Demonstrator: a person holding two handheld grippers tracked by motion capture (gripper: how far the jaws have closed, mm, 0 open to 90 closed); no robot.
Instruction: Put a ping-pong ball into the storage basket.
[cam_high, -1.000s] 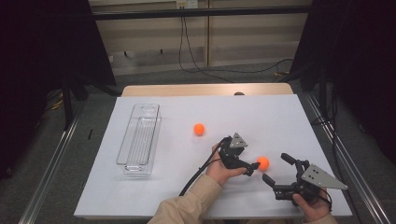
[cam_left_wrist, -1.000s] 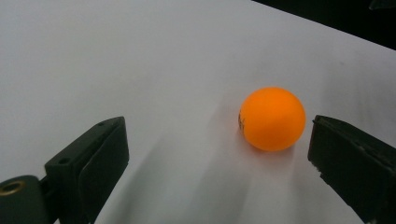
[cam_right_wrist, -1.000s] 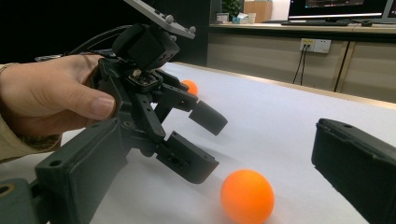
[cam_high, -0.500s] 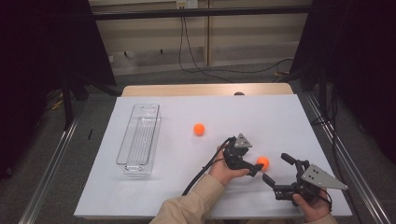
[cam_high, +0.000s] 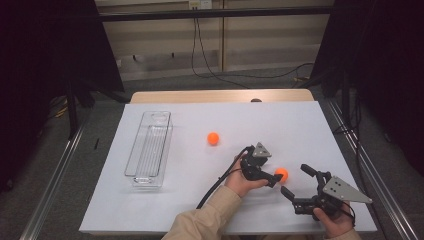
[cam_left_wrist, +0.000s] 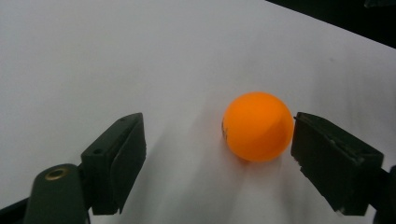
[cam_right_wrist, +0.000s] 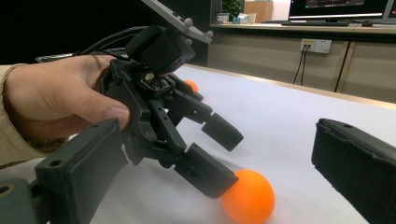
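An orange ball (cam_high: 282, 174) lies on the white table near the front right. My left gripper (cam_high: 274, 177) reaches it from the left, and the ball (cam_left_wrist: 258, 126) sits between its jaws. It is close to the right-hand jaw, and a gap is left at the other. The left gripper's (cam_left_wrist: 217, 126) jaws have just been closing on the ball without pressing it. From the right gripper view, the left gripper (cam_right_wrist: 231, 161) straddles the ball (cam_right_wrist: 250, 196). My right gripper (cam_high: 294, 180) rests open just right of it, with nothing held between its own jaws (cam_right_wrist: 217, 140).
A second orange ball (cam_high: 213, 138) lies mid-table, also seen as the far ball (cam_right_wrist: 190, 85). A long clear plastic tray (cam_high: 150, 150) stands at the left. The table's front edge runs just below both hands.
The left gripper has edged right onto the near ball and its jaws have narrowed around it. The right gripper and the other ball have stayed put.
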